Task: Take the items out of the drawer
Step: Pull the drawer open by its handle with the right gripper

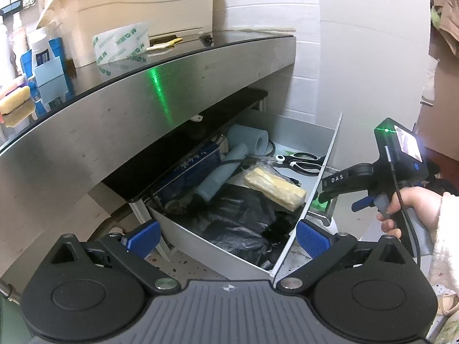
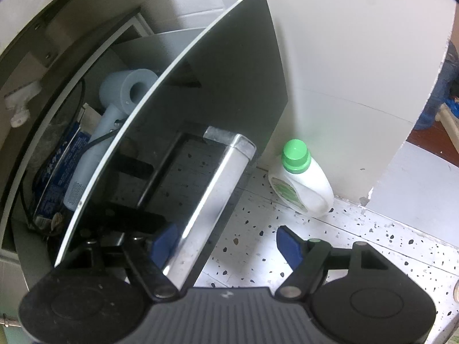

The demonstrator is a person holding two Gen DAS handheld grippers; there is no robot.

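Note:
The drawer (image 1: 312, 180) under the counter is pulled out. Inside lie a yellow sponge in plastic (image 1: 274, 188), scissors (image 1: 301, 161), a pale blue hair dryer (image 1: 226, 169), a blue box (image 1: 189, 172) and a black plastic bag (image 1: 243, 223). My left gripper (image 1: 228, 236) is open and empty above the drawer's near corner. My right gripper (image 2: 228, 243) is open, its fingers on either side of the chrome drawer handle (image 2: 212, 195), not clamped. The right gripper also shows in the left wrist view (image 1: 338, 185) at the drawer front. The hair dryer (image 2: 114, 106) shows behind the dark drawer front (image 2: 200, 100).
The counter (image 1: 143, 91) overhangs the drawer and carries a tape roll (image 1: 122, 46), a cream tub (image 1: 129, 8) and bottles. A white detergent bottle with a green cap (image 2: 301, 180) stands on the speckled floor by the wall. A hose (image 1: 110, 223) runs below the counter.

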